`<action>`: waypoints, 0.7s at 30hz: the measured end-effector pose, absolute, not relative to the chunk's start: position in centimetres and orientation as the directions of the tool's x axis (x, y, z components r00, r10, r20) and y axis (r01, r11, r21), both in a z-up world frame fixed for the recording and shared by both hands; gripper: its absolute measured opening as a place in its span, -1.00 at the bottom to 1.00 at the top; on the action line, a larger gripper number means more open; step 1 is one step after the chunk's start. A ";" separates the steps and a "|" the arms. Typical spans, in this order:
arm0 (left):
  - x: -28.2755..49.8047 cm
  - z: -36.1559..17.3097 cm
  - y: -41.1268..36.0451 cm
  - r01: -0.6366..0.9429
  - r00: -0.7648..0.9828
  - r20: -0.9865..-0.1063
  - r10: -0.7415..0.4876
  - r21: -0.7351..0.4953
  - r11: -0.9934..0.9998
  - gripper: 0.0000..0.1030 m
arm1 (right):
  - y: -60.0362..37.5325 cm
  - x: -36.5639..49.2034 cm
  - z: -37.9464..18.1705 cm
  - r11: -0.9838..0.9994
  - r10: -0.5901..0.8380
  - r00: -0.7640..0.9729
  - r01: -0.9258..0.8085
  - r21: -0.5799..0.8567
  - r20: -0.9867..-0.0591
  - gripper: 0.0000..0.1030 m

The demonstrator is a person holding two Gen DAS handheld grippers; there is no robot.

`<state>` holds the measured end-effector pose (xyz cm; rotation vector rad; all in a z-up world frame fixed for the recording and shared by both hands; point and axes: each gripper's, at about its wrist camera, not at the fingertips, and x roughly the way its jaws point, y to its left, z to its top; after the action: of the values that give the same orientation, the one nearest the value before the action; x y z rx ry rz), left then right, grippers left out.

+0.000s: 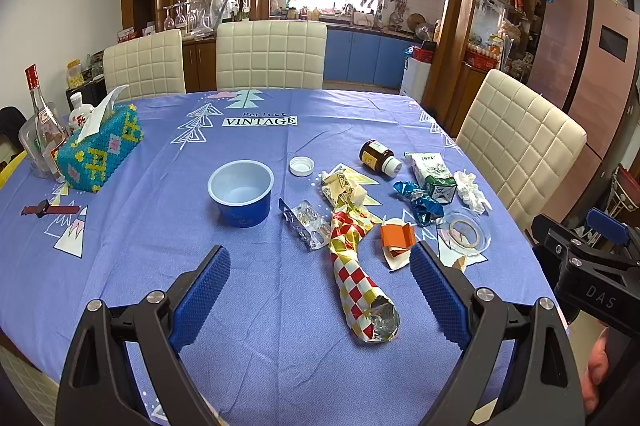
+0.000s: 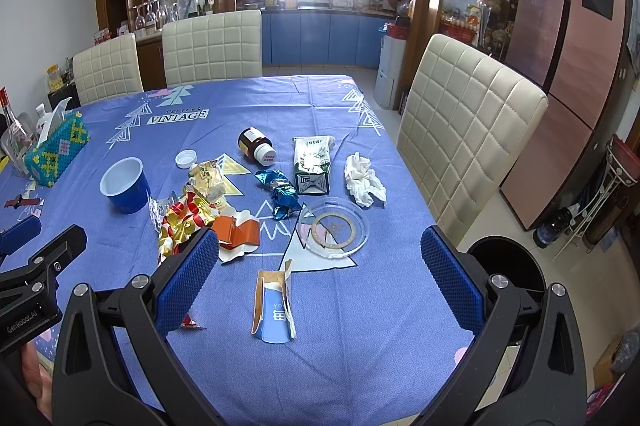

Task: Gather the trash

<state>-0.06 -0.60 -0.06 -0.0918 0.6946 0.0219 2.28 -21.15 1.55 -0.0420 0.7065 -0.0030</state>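
Trash lies scattered on the blue tablecloth. A red-yellow checkered foil wrapper lies just ahead of my open, empty left gripper. Beyond it are a blister pack, a blue cup, a white cap, a brown pill bottle, a blue foil wrapper, an orange paper piece and a crumpled tissue. My right gripper is open and empty above a torn blue paper cup. A clear plastic lid and a green-white carton lie beyond it.
A beaded tissue box, bottles and a watch sit at the table's left. Cream chairs surround the table. A black bin stands on the floor right of the table, near a pink fridge.
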 end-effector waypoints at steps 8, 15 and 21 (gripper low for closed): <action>-0.1 -0.1 -0.6 -0.051 0.768 -0.640 -0.010 -0.076 0.996 0.73 | -21.2 2.3 1.5 0.999 -0.018 0.761 -0.011 -0.041 -0.649 0.94; -0.1 -0.1 -0.6 -0.051 0.767 -0.641 -0.010 -0.077 0.996 0.73 | -21.2 2.2 1.5 0.999 -0.018 0.761 -0.011 -0.042 -0.649 0.94; -0.2 -0.4 -0.7 -0.048 0.764 -0.645 -0.011 -0.074 0.996 0.73 | -21.2 2.2 1.5 0.999 -0.017 0.760 -0.013 -0.042 -0.650 0.94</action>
<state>-0.18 -0.71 -0.39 -0.0881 0.7016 0.0200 2.22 -21.17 1.49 -0.0442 0.7082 -0.0026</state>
